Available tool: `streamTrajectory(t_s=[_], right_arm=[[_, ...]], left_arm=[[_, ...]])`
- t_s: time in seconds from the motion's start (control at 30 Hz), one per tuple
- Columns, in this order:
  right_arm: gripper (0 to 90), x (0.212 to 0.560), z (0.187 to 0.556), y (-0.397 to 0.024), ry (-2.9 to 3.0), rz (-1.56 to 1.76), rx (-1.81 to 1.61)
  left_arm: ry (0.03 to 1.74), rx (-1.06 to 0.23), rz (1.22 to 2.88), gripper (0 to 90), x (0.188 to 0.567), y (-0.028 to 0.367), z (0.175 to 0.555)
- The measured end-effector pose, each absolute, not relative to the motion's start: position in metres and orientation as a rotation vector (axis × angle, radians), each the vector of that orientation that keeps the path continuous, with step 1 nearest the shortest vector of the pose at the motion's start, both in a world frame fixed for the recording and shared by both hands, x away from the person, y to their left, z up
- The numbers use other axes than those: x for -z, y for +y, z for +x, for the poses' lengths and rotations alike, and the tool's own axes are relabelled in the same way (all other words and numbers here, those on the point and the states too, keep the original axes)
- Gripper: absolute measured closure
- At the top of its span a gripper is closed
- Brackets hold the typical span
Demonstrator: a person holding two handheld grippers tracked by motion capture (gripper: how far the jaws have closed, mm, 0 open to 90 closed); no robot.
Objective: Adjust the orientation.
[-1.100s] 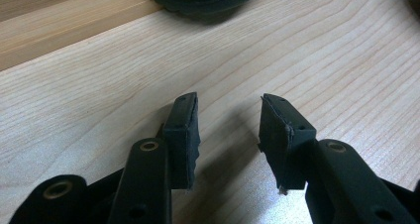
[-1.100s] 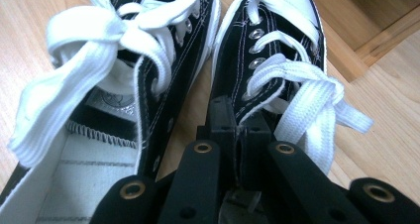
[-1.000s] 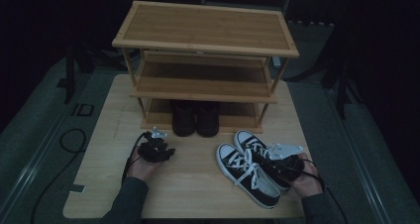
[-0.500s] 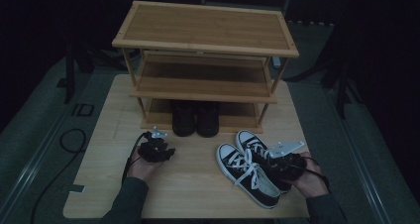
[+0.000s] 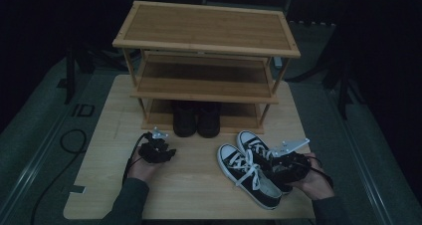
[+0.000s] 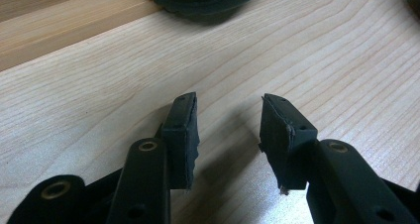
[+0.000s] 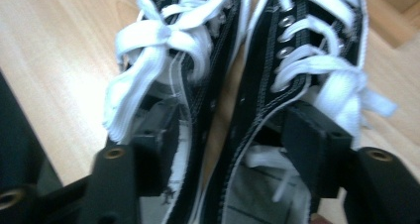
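Releasing the 2 sneakers (image 5: 255,171) at lower right, the right gripper (image 7: 225,135) has just been opening; left gripper (image 6: 229,130) gapes empty. Next: regrip 1.

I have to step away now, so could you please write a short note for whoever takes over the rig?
Left tongs: open, empty, resting over bare table near the dark boots on the rack's bottom shelf.
Right tongs: jaws have just been opening; one jaw sits inside each of the black-and-white sneakers, inner walls between them, pads not pressing.
Sneakers: side by side on the table, in front of the rack, right of centre.
Done: boots shelved; sneakers paired.
Left: probably regrip the sneakers and shelve them; the middle and top shelves are free.
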State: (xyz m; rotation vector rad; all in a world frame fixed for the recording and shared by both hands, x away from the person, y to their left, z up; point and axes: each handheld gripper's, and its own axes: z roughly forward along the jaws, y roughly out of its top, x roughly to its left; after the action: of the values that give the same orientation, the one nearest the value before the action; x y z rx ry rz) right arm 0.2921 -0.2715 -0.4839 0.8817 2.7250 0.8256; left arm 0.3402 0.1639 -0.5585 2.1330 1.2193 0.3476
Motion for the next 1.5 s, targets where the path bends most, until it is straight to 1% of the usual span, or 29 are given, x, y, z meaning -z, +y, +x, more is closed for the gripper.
streamTrajectory(t_s=[0.17, 0.3, 0.4, 0.47, 0.8, 1.17, 1.5], right_arm=[[36.3, 0.491, 0.292, -0.270, 2.731, 0.914, -0.807], [40.4, 0.495, 0.293, -0.267, 2.731, 0.927, -0.796], [38.0, 0.497, 0.295, -0.264, 2.733, 0.939, -0.791], [38.4, 0.498, 0.295, -0.262, 2.726, 0.951, -0.779], [45.9, 0.506, 0.301, -0.248, 2.706, 0.942, -0.654], [57.7, 0.509, 0.302, -0.246, 2.696, 0.949, -0.688], [58.6, 0.510, 0.302, -0.247, 2.690, 0.958, -0.706]], left_arm=[[1.220, -0.346, 2.130, 58.6, 0.559, 0.164, 0.340], [1.219, -0.345, 2.132, 58.6, 0.559, 0.164, 0.340], [1.220, -0.342, 2.128, 58.6, 0.559, 0.164, 0.341], [1.220, -0.343, 2.128, 58.6, 0.559, 0.164, 0.341], [1.220, -0.339, 2.121, 58.5, 0.559, 0.165, 0.340], [1.215, -0.335, 2.117, 58.6, 0.559, 0.166, 0.341], [1.217, -0.340, 2.116, 58.5, 0.560, 0.165, 0.341]])
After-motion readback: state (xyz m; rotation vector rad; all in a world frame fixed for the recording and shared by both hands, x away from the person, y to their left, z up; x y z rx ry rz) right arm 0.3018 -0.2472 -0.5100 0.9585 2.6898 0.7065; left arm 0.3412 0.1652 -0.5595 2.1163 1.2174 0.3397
